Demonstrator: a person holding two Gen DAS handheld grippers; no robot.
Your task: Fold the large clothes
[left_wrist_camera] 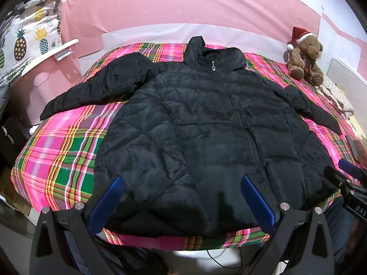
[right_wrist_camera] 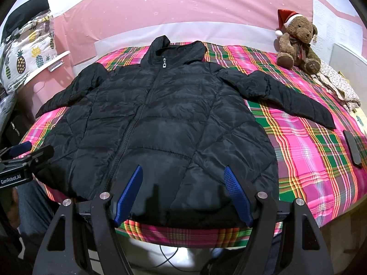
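Closest in, the left gripper (left_wrist_camera: 181, 183) sits over the near hem of the jacket with its blue fingers (left_wrist_camera: 107, 200) spread wide apart and nothing between them. Same deal with the right gripper (right_wrist_camera: 184, 174): fingers well apart, empty, hanging just above the hem. From the left wrist view you can catch the right gripper poking in at about 4 o'clock, and from the right wrist view the left one shows at about 9 o'clock.

The black puffer jacket (left_wrist_camera: 206, 123) is laid out flat, front side up, zipped all the way, in the middle of the plaid bedspread (left_wrist_camera: 62, 142). The hem is toward the near edge of the bed at 6 o'clock and the collar points to 12 o'clock. One sleeve (left_wrist_camera: 96, 84) runs out toward 9-10 o'clock, the other sleeve (right_wrist_camera: 286, 96) angles out toward 3 o'clock, both lying on the spread.

Over at 3-4 o'clock in the right wrist view there's a dark flat phone-like thing (right_wrist_camera: 353, 147) on the bed, apart from the jacket.

Further back at 1-2 o'clock a teddy bear (right_wrist_camera: 298, 43) in a Santa hat sits by the wall, with some floral fabric (right_wrist_camera: 339, 87) just beside it. At 10 o'clock there's a pineapple-print quilt (left_wrist_camera: 25, 39), and the pink wall (left_wrist_camera: 183, 6) is behind everything.
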